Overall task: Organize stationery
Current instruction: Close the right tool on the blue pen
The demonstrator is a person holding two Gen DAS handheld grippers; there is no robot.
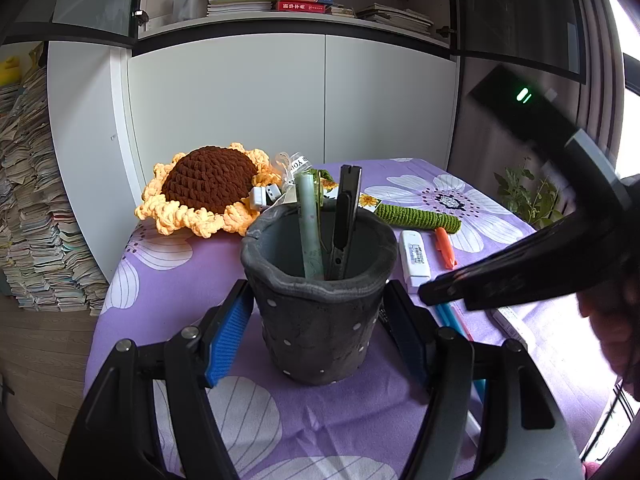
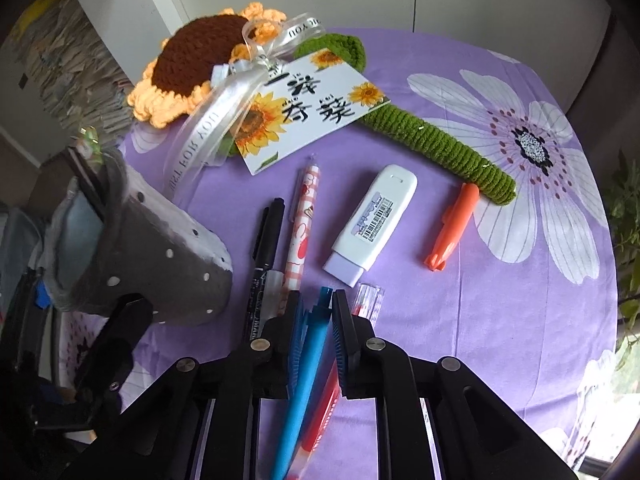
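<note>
The left gripper [image 1: 320,312] clamps the grey pen pot [image 1: 318,300]. The right gripper [image 2: 314,312], jaws narrowly parted, straddles a blue pen [image 2: 304,376]; contact unclear. Table edge [image 2: 592,400] lies right.

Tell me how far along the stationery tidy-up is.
Partly done. Two items already stand in the grey cup, which the left tool clamps. In hand: the blue pen lies between the right tool's pads, seemingly just being gripped. Left on the cloth: black marker, pink pen, white stick, orange piece, red pen.
</note>
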